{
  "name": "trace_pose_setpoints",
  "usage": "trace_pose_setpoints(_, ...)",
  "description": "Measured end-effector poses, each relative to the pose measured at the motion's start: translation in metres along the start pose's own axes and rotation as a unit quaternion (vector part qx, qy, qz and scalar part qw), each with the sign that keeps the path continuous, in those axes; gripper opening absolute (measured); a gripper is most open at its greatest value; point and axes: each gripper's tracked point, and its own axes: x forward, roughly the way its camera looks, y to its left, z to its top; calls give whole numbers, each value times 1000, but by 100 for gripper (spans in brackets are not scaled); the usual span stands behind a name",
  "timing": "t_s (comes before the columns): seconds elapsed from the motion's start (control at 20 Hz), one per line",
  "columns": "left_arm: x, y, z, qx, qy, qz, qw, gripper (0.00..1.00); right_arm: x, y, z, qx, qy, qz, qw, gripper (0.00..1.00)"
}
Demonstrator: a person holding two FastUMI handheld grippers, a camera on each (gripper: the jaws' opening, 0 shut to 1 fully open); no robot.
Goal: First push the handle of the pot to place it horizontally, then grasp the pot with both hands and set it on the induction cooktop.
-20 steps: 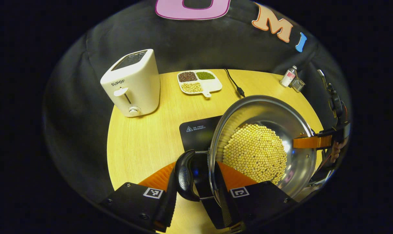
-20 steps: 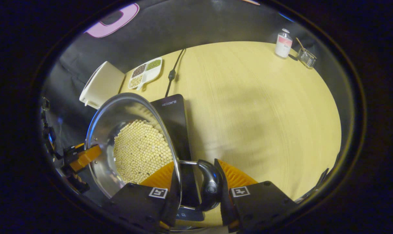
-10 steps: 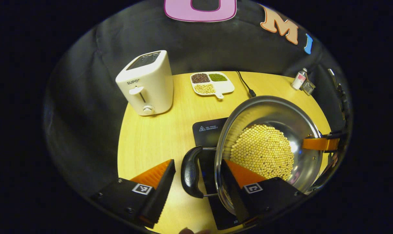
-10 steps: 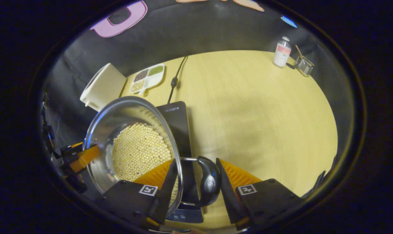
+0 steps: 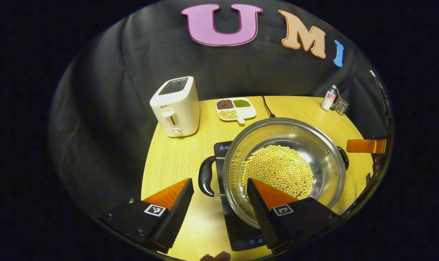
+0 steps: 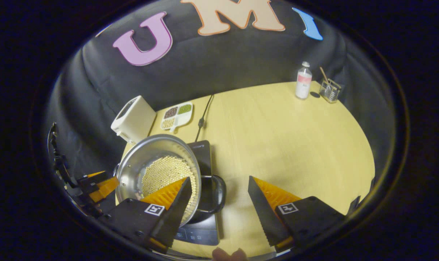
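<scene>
The pot [image 5: 284, 170] sits on the cooktop [image 5: 241, 232]. Both grippers, left [image 5: 219, 203] and right [image 6: 219, 203], gape wide, holding nothing, just behind its 2 handles.

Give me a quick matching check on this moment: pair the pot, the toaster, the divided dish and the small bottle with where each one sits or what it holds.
Things:
1. pot
2. toaster
3. divided dish
4. small bottle

Places or states:
A. at the far right of the table, beside a little glass container
B. on the induction cooktop, filled with pale beans
C. at the far left of the table, upright
D. at the back of the table, holding three sorts of beans

Pairs: 1-B, 2-C, 3-D, 4-A
</scene>
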Motion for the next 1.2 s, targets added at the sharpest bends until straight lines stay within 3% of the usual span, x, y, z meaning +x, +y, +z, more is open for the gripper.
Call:
trace_pose_setpoints(0.2,-50,-37,2,3,-25,20,999,91,-51,-32,21,-20,-76,23,997,96)
trace_pose_setpoints(0.25,-65,-49,6,7,-39,28,999,92,-67,-44,26,-26,-94,30,995,92)
trace_pose_setpoints(0.3,-82,-63,11,11,-60,37,997,91,-88,-54,29,-30,-113,41,992,96)
trace_pose_setpoints(0.45,-137,-109,23,22,-124,72,990,90,-144,-88,38,-35,-186,66,980,96)
trace_pose_setpoints(0.5,-157,-128,28,32,-147,73,986,90,-160,-98,39,-32,-214,71,974,92)
trace_pose_setpoints(0.6,-193,-162,41,56,-189,77,977,90,-188,-118,28,-28,-232,74,970,95)
trace_pose_setpoints(0.65,-207,-180,52,64,-211,74,973,90,-200,-127,22,-29,-233,75,969,91)
trace_pose_setpoints(0.7,-222,-197,60,71,-234,68,967,90,-210,-137,25,-30,-249,72,965,95)
trace_pose_setpoints(0.75,-237,-211,69,77,-258,64,961,94,-222,-144,31,-34,-274,72,958,92)
trace_pose_setpoints(0.8,-249,-222,76,79,-274,64,956,90,-236,-153,37,-34,-298,71,951,95)
trace_pose_setpoints(0.85,-258,-232,81,80,-291,64,951,87,-250,-157,43,-34,-320,73,944,91)
trace_pose_setpoints(0.9,-269,-242,90,80,-313,61,944,94,-266,-161,48,-37,-346,72,935,91)
trace_pose_setpoints(0.95,-278,-252,95,80,-329,55,939,90,-279,-169,58,-42,-375,60,924,91)
trace_pose_setpoints(1.05,-278,-264,91,77,-327,39,941,91,-296,-180,62,-51,-397,45,915,91)
trace_pose_setpoints(1.2,-290,-263,90,53,-333,32,941,92,-308,-176,54,-64,-394,42,916,92)
